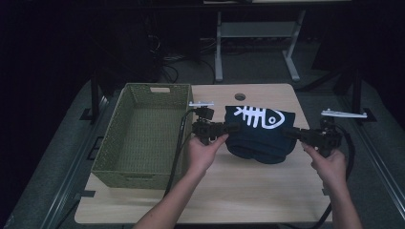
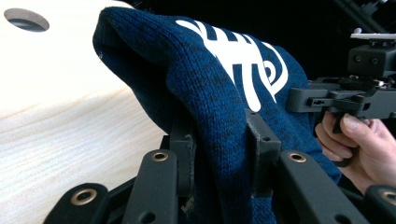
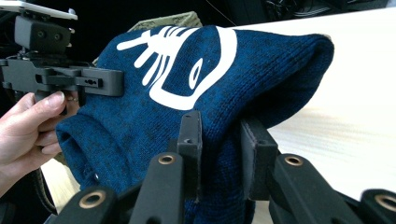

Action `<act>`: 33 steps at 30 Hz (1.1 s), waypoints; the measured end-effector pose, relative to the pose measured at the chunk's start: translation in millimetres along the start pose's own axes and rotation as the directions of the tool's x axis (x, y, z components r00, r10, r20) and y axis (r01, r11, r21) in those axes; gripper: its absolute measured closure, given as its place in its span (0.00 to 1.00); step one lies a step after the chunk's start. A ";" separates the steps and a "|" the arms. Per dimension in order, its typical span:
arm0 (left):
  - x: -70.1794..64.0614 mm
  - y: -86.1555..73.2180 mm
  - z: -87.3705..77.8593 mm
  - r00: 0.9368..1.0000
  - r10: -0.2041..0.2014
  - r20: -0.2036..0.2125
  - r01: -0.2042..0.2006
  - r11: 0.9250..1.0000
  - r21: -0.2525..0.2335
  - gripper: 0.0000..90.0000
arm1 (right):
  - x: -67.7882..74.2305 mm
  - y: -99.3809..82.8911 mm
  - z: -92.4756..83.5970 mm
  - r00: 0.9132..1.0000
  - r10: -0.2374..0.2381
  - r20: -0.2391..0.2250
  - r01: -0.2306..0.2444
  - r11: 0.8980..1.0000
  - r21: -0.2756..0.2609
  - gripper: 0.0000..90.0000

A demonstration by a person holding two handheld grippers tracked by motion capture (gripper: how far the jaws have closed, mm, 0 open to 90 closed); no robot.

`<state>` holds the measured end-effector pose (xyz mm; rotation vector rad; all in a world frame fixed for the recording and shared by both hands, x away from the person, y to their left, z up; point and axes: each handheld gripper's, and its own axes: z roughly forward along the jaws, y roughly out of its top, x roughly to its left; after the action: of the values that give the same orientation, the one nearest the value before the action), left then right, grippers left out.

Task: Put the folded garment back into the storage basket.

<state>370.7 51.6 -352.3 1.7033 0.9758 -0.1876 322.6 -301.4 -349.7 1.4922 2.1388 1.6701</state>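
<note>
Left gripper [image 1: 232,128] clamped on sweater [image 1: 260,136] edge, jaws narrow. Right gripper [image 1: 288,132] clamped on opposite edge. Sweater hangs between them; basket [image 1: 143,136] beside left gripper.

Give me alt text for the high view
Two hand-held grippers, left gripper and right gripper, pinch a folded navy sweater with a white fish-skeleton print over a wooden table; a green woven basket sits left.

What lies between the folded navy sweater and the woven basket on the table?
In the high view, the left gripper and its hand, clamped on the sweater, lie between it and the basket.
</note>
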 end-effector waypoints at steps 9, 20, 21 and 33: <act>9.5 11.4 -21.4 0.999 -0.039 0.012 0.039 0.999 -0.007 0.76 | 15.3 15.8 11.7 1.000 -0.013 -0.027 0.013 1.000 0.003 0.80; 17.4 19.8 -49.5 0.999 -0.051 0.003 0.051 0.998 -0.037 0.76 | 31.7 31.8 29.7 0.997 -0.026 -0.070 0.026 1.000 0.006 0.80; 17.4 19.8 -49.5 0.999 -0.051 0.003 0.051 0.998 -0.037 0.75 | 31.7 31.8 29.7 0.997 -0.026 -0.070 0.026 1.000 0.006 0.80; 25.2 26.5 -79.7 0.998 -0.058 -0.019 0.057 0.996 -0.066 0.75 | 49.4 44.7 52.5 0.993 -0.041 -0.107 0.043 0.999 0.013 0.80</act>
<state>377.9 131.6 -317.2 1.6215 1.0364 -0.1735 353.7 -231.5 -313.1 1.3819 2.2239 1.7609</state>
